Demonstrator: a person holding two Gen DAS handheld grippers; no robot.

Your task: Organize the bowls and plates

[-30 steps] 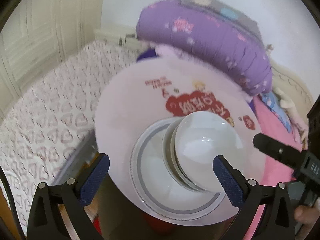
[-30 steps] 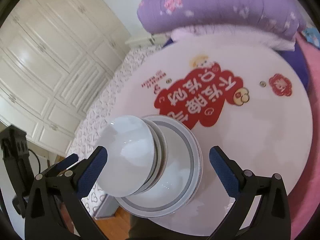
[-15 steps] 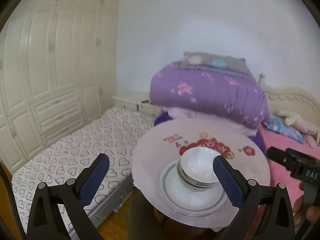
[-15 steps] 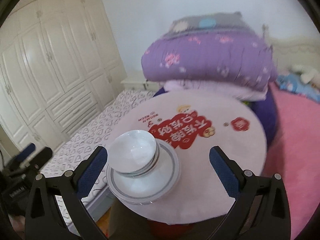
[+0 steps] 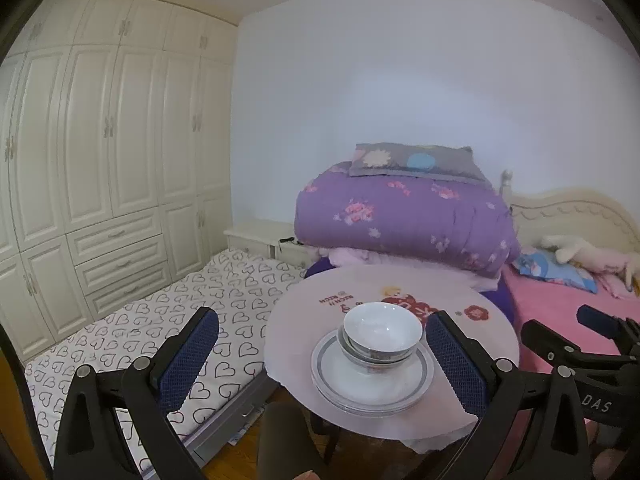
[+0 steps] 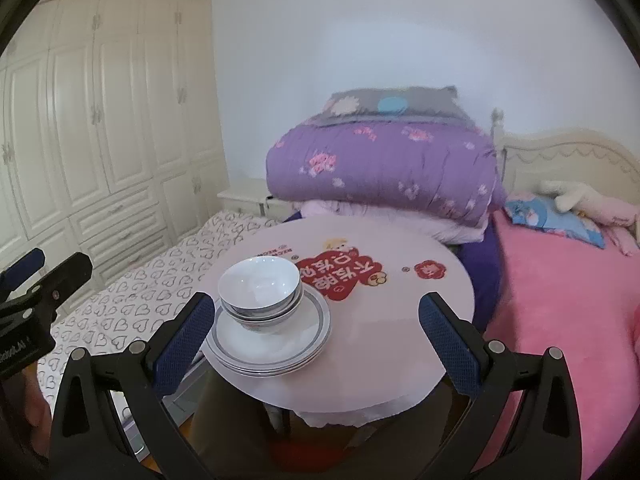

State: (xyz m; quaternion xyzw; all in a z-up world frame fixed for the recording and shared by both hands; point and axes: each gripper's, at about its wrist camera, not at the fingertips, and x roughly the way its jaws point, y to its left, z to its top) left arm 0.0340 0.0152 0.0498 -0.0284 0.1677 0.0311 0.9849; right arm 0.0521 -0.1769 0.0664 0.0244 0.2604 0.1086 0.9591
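White china is gathered at the near edge of the round table (image 6: pixel 420 320): nested bowls (image 6: pixel 259 290) sit on a stack of grey-rimmed plates (image 6: pixel 280 344), the bowls set toward the stack's left side. Just beyond the plates, the tabletop carries a red printed panel (image 6: pixel 340 276) with white Chinese characters, seen upside down and too distorted to read, plus a small cartoon figure; a line of red Latin lettering beside it is also inverted and illegible. In the left wrist view the other tool's black body at the right edge bears the letters "DAS" (image 5: pixel 596 405)

Both grippers hang back from the table. The left gripper (image 5: pixel 320 356) has its blue-padded fingers spread wide with nothing between them, and the right gripper (image 6: pixel 316 330) is likewise spread wide and empty.

The left wrist view shows more of the heart-patterned mattress (image 5: pixel 160 320) left of the table and the ceiling above; the right wrist view shows more of the pink bedspread (image 6: pixel 560 300) right of the table. Behind the table lies a folded purple quilt (image 6: pixel 380 168), with cream wardrobes (image 5: pixel 100 160) far left
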